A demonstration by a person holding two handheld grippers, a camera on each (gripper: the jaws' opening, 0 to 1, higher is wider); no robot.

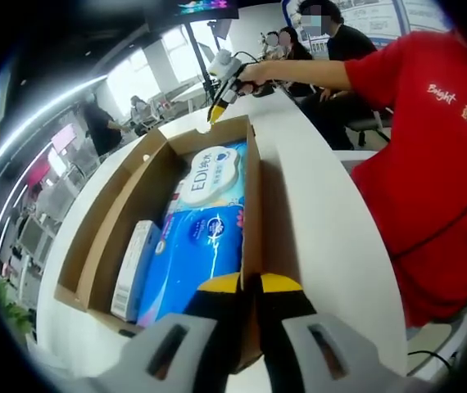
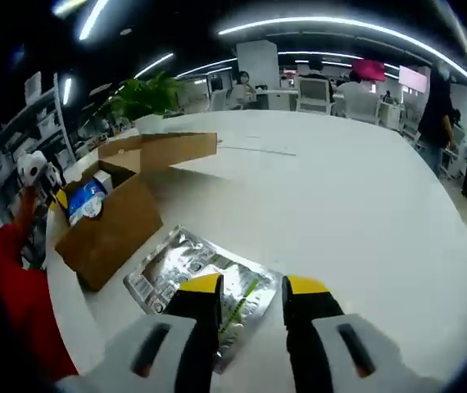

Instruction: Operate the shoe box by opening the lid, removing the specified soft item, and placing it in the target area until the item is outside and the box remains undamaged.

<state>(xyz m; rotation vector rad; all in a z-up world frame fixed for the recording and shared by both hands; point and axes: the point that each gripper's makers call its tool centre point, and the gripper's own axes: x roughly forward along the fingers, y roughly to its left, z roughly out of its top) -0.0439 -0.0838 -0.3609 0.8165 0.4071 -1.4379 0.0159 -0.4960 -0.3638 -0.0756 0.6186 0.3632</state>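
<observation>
The open cardboard shoe box (image 1: 127,205) lies on the white table (image 1: 324,221). Inside it are a blue soft tissue pack (image 1: 201,237) and a slim white carton (image 1: 133,266). My left gripper (image 1: 250,284) is shut on the box's near side wall, one jaw inside and one outside. Beyond the box's far end a hand holds my right gripper (image 1: 216,110). In the right gripper view, my right gripper (image 2: 254,286) stands open just above a silvery foil pack (image 2: 184,266) lying flat on the table. The box (image 2: 111,229) is to its left, lid (image 2: 164,150) folded back, blue pack (image 2: 84,201) showing.
A person in a red shirt (image 1: 438,147) stands close along the table's edge. More people sit behind at the far end (image 1: 332,49). A green plant (image 2: 147,94) and office chairs (image 2: 311,90) stand past the table. Bare white tabletop (image 2: 340,205) stretches right of the foil pack.
</observation>
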